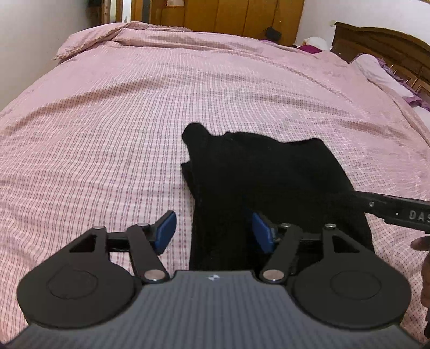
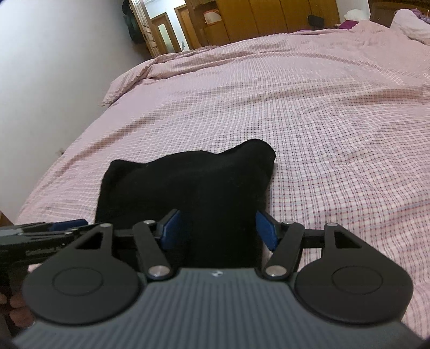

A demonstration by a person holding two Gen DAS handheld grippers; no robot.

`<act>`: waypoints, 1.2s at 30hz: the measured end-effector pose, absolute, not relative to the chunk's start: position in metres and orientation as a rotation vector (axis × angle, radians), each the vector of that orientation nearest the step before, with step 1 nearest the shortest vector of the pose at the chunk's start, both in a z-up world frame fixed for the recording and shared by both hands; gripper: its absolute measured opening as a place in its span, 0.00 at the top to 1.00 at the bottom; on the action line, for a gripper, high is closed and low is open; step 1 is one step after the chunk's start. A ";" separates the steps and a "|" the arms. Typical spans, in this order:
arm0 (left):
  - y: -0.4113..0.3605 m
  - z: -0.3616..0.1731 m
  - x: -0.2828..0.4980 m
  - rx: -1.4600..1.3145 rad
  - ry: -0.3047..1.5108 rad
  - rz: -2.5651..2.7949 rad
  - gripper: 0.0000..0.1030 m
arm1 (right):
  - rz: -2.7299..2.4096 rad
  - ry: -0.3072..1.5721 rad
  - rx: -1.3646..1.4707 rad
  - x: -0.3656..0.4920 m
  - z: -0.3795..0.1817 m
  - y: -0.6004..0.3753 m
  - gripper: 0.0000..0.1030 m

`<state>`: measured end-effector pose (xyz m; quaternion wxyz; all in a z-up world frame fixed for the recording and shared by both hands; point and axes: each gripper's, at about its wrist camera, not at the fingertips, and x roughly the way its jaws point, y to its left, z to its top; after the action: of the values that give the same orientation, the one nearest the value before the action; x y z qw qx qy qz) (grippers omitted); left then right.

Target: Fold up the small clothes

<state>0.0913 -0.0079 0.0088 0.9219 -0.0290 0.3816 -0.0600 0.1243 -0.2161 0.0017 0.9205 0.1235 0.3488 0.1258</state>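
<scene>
A black garment (image 2: 188, 185) lay on the pink checked bedspread (image 2: 336, 128), its near end running between the right gripper's (image 2: 216, 231) blue pads (image 2: 264, 231) — jaws apart, not pressing. The left gripper (image 2: 64, 226) reached in at left.

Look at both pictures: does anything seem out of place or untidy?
Only the black garment: its far edge bunches into an uneven hump on the pink checked bedspread, so the fold is not square. Nothing looks spilled or damaged.

A pink checked bedspread (image 1: 134, 120) is covering the bed; beyond it, wooden wardrobes (image 1: 228, 13) are standing against the wall.
</scene>
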 end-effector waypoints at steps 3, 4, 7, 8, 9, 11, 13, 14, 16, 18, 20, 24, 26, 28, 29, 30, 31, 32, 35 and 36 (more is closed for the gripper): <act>-0.009 0.009 0.083 -0.051 0.788 -0.107 0.27 | 0.259 0.712 0.253 0.112 0.005 -0.214 0.37; -0.009 0.009 0.080 -0.050 0.789 -0.101 0.26 | 0.260 0.708 0.254 0.107 0.007 -0.214 0.37; -0.009 0.010 0.071 -0.050 0.788 -0.083 0.22 | 0.268 0.694 0.253 0.094 0.009 -0.211 0.37; -0.009 0.011 0.069 -0.050 0.789 -0.080 0.22 | 0.272 0.690 0.249 0.089 0.010 -0.210 0.37; -0.010 0.011 0.066 -0.048 0.791 -0.078 0.21 | 0.276 0.686 0.244 0.086 0.010 -0.209 0.37; -0.011 0.012 0.060 -0.043 0.795 -0.072 0.21 | 0.277 0.678 0.230 0.077 0.010 -0.206 0.32; -0.012 0.012 0.055 -0.040 0.796 -0.070 0.21 | 0.274 0.670 0.222 0.070 0.009 -0.204 0.27; -0.013 0.012 0.052 -0.038 0.798 -0.069 0.21 | 0.273 0.666 0.221 0.066 0.008 -0.203 0.27; -0.015 0.011 0.046 -0.035 0.803 -0.062 0.21 | 0.268 0.665 0.219 0.060 0.006 -0.201 0.27; -0.018 0.010 0.041 -0.031 0.804 -0.063 0.19 | 0.261 0.664 0.217 0.054 0.003 -0.200 0.27; -0.021 0.007 0.035 -0.023 0.808 -0.061 0.18 | 0.257 0.664 0.206 0.049 -0.001 -0.198 0.27; -0.028 -0.001 0.026 -0.002 0.825 -0.058 0.18 | 0.243 0.668 0.191 0.039 -0.010 -0.194 0.27; -0.030 -0.005 0.024 0.002 0.842 -0.051 0.18 | 0.239 0.676 0.190 0.034 -0.014 -0.193 0.27; -0.031 -0.008 0.023 0.005 0.856 -0.042 0.18 | 0.231 0.681 0.192 0.031 -0.018 -0.193 0.27; -0.031 -0.010 0.023 0.005 0.858 -0.035 0.18 | 0.228 0.684 0.195 0.030 -0.020 -0.193 0.27; -0.030 -0.011 0.023 0.004 0.858 -0.027 0.18 | 0.226 0.688 0.199 0.029 -0.021 -0.194 0.27; -0.030 -0.012 0.023 0.003 0.857 -0.022 0.18 | 0.223 0.690 0.201 0.028 -0.023 -0.194 0.27; -0.030 -0.013 0.022 0.001 0.856 -0.019 0.18 | 0.219 0.692 0.201 0.028 -0.024 -0.193 0.27; -0.031 -0.015 0.022 0.004 0.857 -0.014 0.18 | 0.213 0.700 0.195 0.027 -0.026 -0.191 0.27; -0.031 -0.016 0.022 0.007 0.859 -0.013 0.18 | 0.214 0.703 0.193 0.026 -0.027 -0.190 0.27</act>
<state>0.0223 -0.0312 -0.0156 0.9092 0.0033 0.4163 -0.0064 0.0264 -0.1901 -0.0274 0.9287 0.0941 0.3431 0.1047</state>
